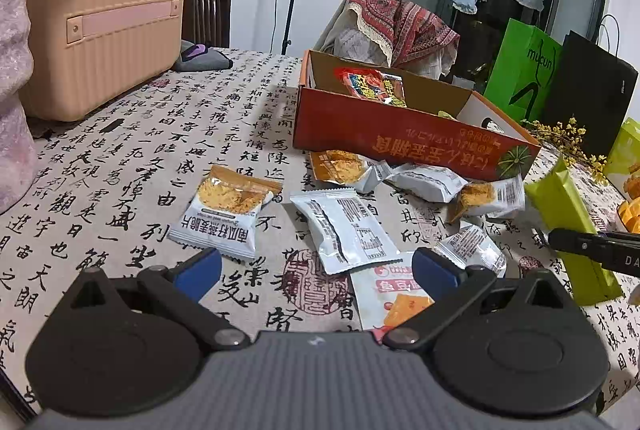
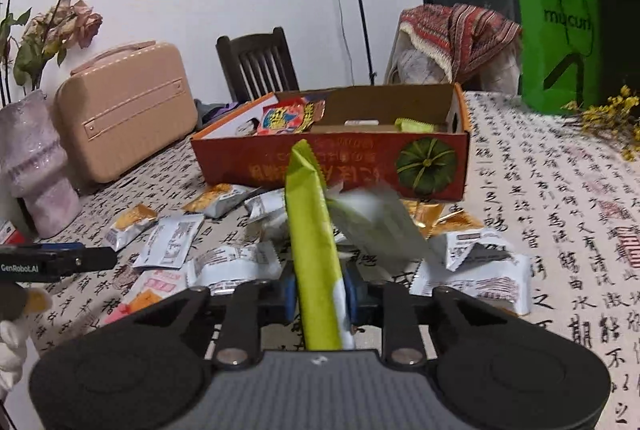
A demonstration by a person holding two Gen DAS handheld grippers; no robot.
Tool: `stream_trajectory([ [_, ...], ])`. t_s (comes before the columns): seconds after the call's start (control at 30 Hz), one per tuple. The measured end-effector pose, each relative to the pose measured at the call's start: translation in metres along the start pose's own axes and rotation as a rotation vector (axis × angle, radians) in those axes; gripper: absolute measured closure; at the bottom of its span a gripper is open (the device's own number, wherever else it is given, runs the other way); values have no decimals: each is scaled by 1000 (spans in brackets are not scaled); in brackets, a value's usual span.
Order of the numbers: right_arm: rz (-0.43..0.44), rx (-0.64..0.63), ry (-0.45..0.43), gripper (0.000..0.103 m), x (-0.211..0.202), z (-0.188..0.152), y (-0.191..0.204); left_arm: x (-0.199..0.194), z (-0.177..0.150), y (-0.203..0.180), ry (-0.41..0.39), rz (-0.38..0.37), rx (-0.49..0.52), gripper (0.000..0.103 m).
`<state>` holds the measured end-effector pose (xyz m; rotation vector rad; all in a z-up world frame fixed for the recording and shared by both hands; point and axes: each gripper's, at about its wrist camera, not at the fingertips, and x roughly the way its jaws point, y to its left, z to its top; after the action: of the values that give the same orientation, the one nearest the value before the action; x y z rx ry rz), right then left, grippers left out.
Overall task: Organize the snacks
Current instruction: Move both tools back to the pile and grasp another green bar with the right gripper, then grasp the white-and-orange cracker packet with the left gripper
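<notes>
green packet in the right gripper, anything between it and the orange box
Nothing visible blocks it. The right gripper is shut on the green packet, above loose snack packets on the table. The orange box lies straight ahead with its top open; only its near wall has to be cleared.

Snack packets [image 1: 344, 226] before the box [image 1: 400, 133] — suitcase [image 1: 104, 25] left.

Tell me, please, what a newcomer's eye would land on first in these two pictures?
Probably the long lime-green foil snack packet, clamped upright in the right tool in the foreground. Behind it sits the open orange cardboard box with a pumpkin print, a few snacks already inside. White and orange snack sachets lie scattered across the calligraphy-print tablecloth, before the open left tool.
</notes>
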<state>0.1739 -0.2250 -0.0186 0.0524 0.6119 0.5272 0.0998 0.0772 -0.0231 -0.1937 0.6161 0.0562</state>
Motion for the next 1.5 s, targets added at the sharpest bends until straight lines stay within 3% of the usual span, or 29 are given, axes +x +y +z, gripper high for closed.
stream_trajectory([
  [0.33, 23, 109, -97, 84, -22, 3, -16, 2, 1, -1, 8, 21, -10, 0],
  [0.57, -20, 153, -177, 84, -31, 13, -23, 7, 3, 0, 15, 59, -21, 0],
  [0.77, -35, 180, -176, 84, -27, 18, -27, 22, 11, 19, 44, 159, -113, 0],
  [0.97, -45, 184, -165, 84, -22, 18, -27, 47, 32, 31, 53, 269, -55, 0],
  [1.2, -50, 183, -158, 84, -19, 18, -27, 68, 37, 37, 101, 282, -18, 2],
  [1.3, -47, 185, -148, 84, -15, 18, -25, 69, 36, 37, 111, 267, -12, 11],
  [1.43, -40, 182, -136, 84, -11, 17, -23, 64, 36, 32, 91, 230, 24, 52],
  [1.5, -38, 184, -133, 84, -10, 16, -22, 61, 37, 31, 85, 205, 24, 54],
])
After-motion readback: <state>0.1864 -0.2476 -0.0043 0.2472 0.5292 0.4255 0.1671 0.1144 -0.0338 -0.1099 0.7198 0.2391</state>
